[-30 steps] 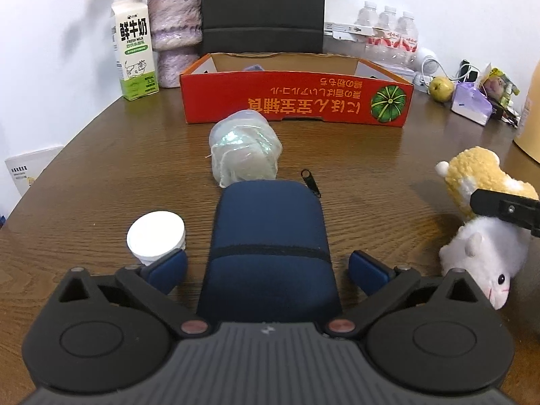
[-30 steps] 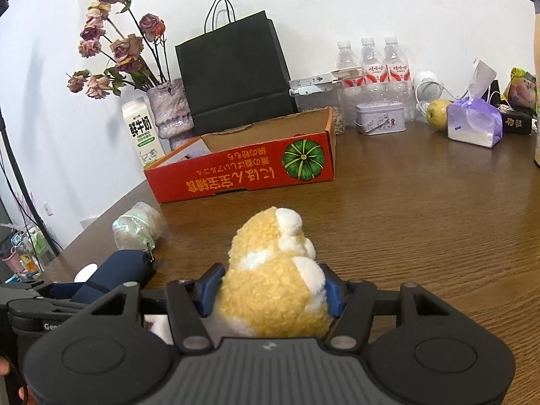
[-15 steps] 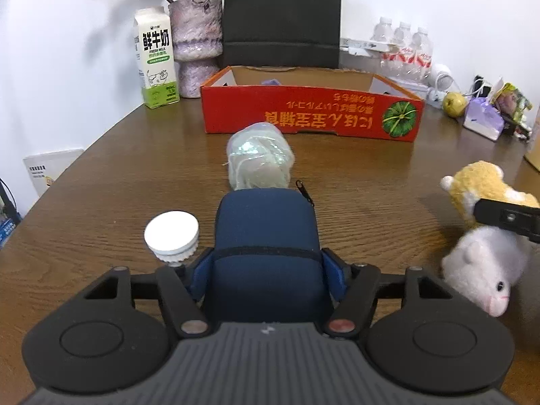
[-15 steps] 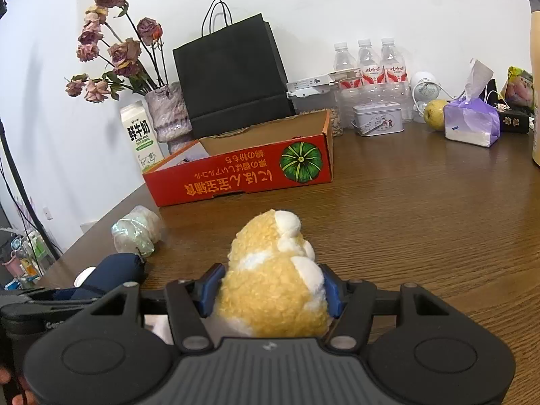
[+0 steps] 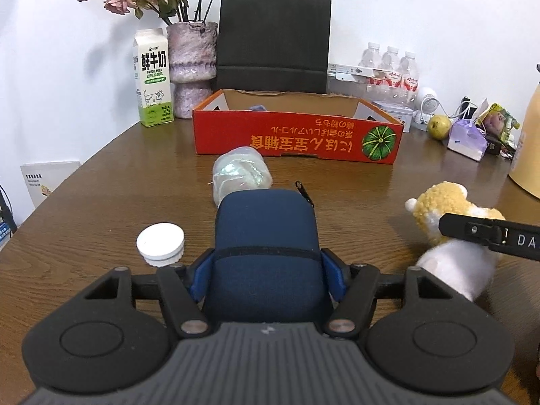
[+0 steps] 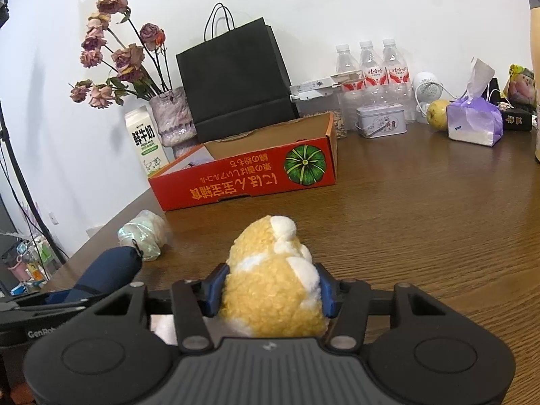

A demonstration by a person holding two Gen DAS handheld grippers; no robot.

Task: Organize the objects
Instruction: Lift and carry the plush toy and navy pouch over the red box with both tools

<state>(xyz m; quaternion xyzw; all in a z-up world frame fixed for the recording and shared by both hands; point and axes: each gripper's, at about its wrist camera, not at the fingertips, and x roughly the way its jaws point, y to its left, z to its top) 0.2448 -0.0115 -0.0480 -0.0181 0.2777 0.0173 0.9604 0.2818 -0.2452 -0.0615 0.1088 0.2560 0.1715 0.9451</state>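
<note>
My left gripper (image 5: 266, 278) is shut on a navy blue zip case (image 5: 266, 236), held above the wooden table (image 5: 101, 202). My right gripper (image 6: 270, 290) is shut on a yellow and white plush toy (image 6: 273, 287), which also shows at the right of the left wrist view (image 5: 452, 236). The navy case also shows at the left of the right wrist view (image 6: 108, 270). A clear crumpled plastic bundle (image 5: 241, 173) lies just beyond the case. A white round lid (image 5: 160, 243) sits on the table left of the case. A red open cardboard box (image 5: 297, 136) stands behind them.
A milk carton (image 5: 153, 79), a vase of dried roses (image 5: 192, 67) and a black paper bag (image 5: 273, 37) stand at the back. Water bottles (image 6: 371, 77), a tin (image 6: 379, 121), an apple (image 6: 437, 109) and a purple tissue pack (image 6: 474, 123) line the far right.
My left gripper's jaws closed on the navy case and lifted it. My right gripper, holding the plush toy, rose a little off the table.
</note>
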